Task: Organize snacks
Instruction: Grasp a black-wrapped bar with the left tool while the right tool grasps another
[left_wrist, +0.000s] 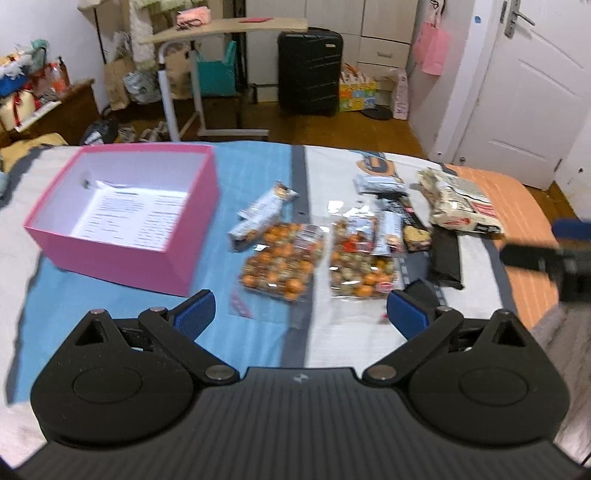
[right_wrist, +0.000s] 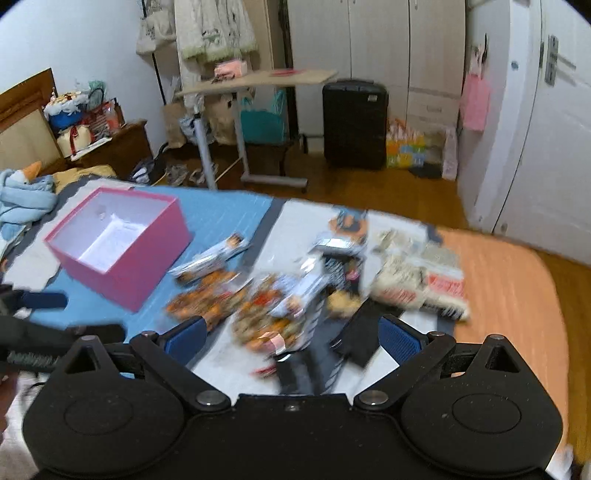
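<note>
A pink open box (left_wrist: 122, 218) with a printed sheet inside sits on the bed at the left; it also shows in the right wrist view (right_wrist: 118, 247). To its right lie snack packs: two clear bags of orange snacks (left_wrist: 284, 266) (left_wrist: 362, 273), a silver bar wrapper (left_wrist: 262, 214), a black packet (left_wrist: 445, 258) and a big white bag (left_wrist: 461, 206). In the blurred right wrist view the same pile (right_wrist: 295, 295) lies ahead. My left gripper (left_wrist: 301, 314) is open and empty, above the bed near the orange bags. My right gripper (right_wrist: 291, 339) is open and empty over the pile.
The bed cover (left_wrist: 258, 173) is blue, white and orange. Beyond its far edge stand a rolling side table (left_wrist: 229, 29), a black suitcase (left_wrist: 310, 70) and a white door (left_wrist: 535, 92). A blue plush toy (right_wrist: 26, 195) lies at the bed's left.
</note>
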